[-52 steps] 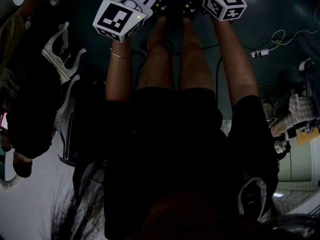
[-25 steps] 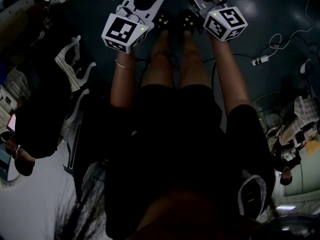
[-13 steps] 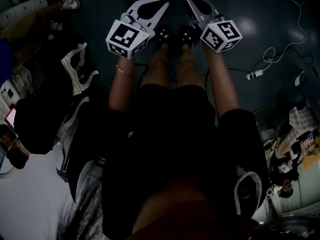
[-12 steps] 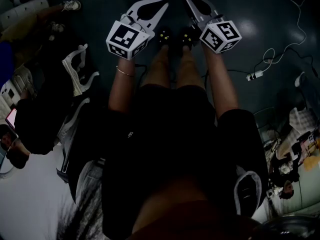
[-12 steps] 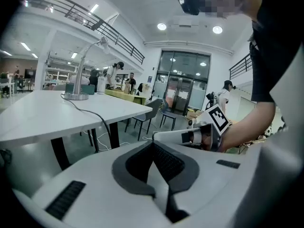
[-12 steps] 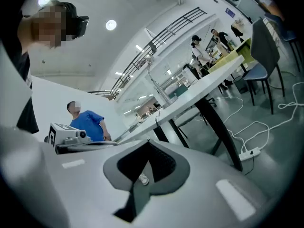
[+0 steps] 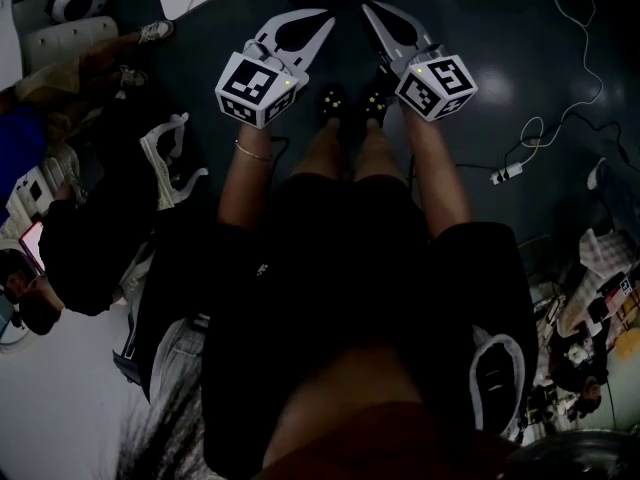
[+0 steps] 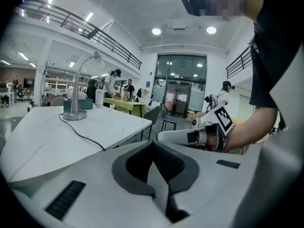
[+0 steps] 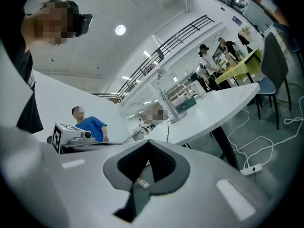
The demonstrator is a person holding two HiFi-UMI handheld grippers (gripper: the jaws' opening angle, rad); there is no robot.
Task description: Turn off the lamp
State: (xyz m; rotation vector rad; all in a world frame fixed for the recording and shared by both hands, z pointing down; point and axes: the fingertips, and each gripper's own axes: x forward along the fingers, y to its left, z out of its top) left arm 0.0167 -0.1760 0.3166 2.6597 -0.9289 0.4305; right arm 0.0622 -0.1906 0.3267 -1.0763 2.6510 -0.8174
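Closest in, the head view has both claws held out over the person's shoes. The left gripper [image 7: 318, 20] is at about 11 o'clock and the right gripper [image 7: 375, 15] at about 1 o'clock, with their tips leaning toward each other. Both are pinched fully closed with nothing in them, and each gripper view shows the pads pressed flat together.

In the left gripper view, a white table [image 8: 57, 141] spreads out past the tips toward 9 o'clock. A dark cord [image 8: 88, 137] snakes across it. The lamp [image 8: 76, 96] sits near the far end of that table, roughly 10 o'clock from the closed jaws and well apart from them. It has a round base and a bent silver neck. Can't tell if it's lit.

In the right gripper view, a power strip [image 9: 251, 169] lies on the floor at 4 o'clock.

Way back, people stand around a yellow-green table [image 8: 121, 103].
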